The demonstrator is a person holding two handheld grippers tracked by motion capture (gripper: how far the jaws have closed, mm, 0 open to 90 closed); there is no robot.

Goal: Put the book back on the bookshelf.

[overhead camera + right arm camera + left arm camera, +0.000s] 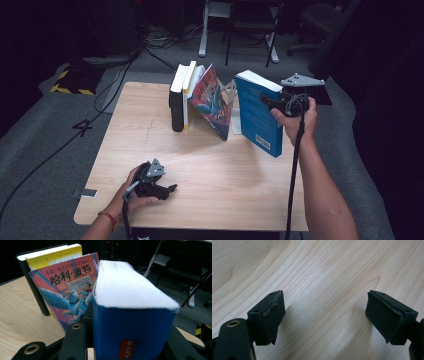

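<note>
Dark room: right tongs (272, 102) clamp upright blue book (257, 117); left tongs (170, 189) gape, seemingly idle.

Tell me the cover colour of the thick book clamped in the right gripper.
Blue, with a small red label on the spine; the book shows best in the right gripper view.

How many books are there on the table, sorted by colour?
Black book: 1
Yellow book: 1
Red picture-cover book, leaning on the yellow one: 1
Blue book, clamped upright in the right claw: 1
Total: 4 books. The left claw is open, holding nothing, low over the wooden table.
</note>
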